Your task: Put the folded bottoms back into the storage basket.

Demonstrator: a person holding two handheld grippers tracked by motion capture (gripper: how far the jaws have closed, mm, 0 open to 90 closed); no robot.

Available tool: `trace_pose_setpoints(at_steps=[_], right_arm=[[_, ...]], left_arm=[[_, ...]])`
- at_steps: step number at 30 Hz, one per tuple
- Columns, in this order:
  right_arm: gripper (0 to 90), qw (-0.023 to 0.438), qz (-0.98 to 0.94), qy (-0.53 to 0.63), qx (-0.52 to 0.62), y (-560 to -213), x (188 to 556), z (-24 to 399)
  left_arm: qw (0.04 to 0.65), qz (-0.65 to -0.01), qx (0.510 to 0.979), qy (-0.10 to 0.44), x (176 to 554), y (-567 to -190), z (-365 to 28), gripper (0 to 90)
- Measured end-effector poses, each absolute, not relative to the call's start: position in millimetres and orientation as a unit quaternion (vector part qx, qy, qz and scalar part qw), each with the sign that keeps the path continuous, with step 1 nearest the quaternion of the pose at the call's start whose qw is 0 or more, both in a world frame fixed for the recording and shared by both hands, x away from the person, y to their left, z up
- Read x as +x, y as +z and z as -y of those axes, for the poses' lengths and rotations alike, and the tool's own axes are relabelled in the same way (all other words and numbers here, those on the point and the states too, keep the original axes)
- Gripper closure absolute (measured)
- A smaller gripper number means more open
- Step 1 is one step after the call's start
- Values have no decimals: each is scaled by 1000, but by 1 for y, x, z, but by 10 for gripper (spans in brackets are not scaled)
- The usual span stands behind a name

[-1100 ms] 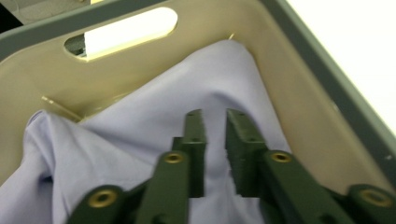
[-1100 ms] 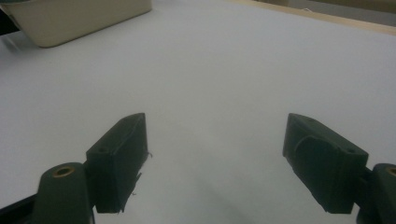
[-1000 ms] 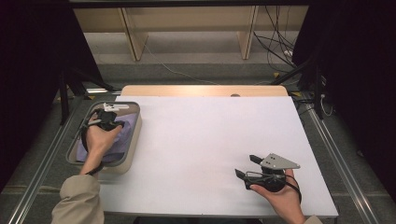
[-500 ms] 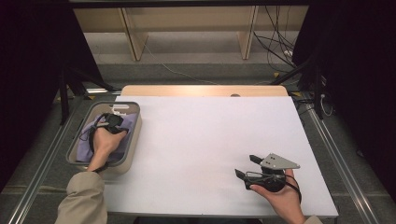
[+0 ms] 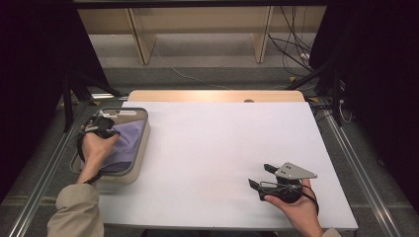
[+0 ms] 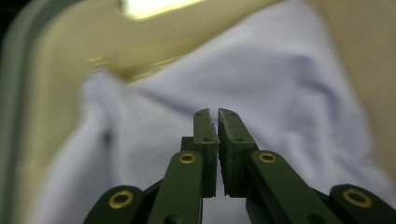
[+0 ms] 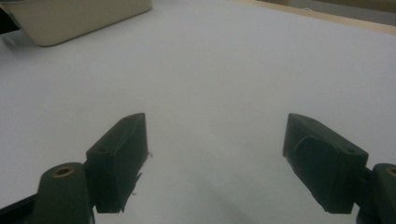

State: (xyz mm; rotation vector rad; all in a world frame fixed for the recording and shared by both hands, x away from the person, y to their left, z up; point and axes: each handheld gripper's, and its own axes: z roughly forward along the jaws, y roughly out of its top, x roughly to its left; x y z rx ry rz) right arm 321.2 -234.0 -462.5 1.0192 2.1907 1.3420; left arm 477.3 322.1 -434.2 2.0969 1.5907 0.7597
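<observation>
A beige bin (image 5: 142, 148) stands on the left side of the white table (image 5: 212, 143), with a lavender cloth (image 5: 129, 140) bunched inside it. My left gripper (image 5: 102, 122) is held over the bin's far left part. In the left gripper view its jaws (image 6: 217, 114) stand shut with only a thin slit between them and nothing pinched there; the cloth (image 6: 280, 93) lies just below, against the bin wall (image 6: 70, 51). My right gripper (image 5: 259, 176) rests near the table's front right. It is open (image 7: 215, 140) with only bare tabletop between its jaws.
Beyond the table's far edge are a wooden strip (image 5: 212, 95), shelf legs and loose cables on the floor. Metal rails run along both sides of the table. The bin's corner (image 7: 79, 18) shows far off in the right gripper view.
My left hand edged right over the bin, then came back left toward its far left corner. The right hand and its gripper have stayed in place.
</observation>
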Motion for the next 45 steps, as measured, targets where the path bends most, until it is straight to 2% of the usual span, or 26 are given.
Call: trace_pose_setpoints(at_steps=[7,16,22,27,33,45], right_arm=[[229,188,-778,477,362,-462,321,234],[229,189,-778,477,362,-462,322,234],[229,190,-777,478,362,-461,322,235],[229,191,-776,479,363,-461,321,235],[229,192,-777,478,363,-460,321,235],[229,193,-776,478,363,-459,321,236]], left_arm=[[158,-592,746,261,474,-448,-340,861],[116,-598,759,229,478,-465,-344,850],[103,-600,759,232,479,-468,-344,854],[119,-601,749,252,477,-462,-344,837],[169,-594,737,275,472,-446,-341,794],[244,-592,714,284,461,-429,-328,644]])
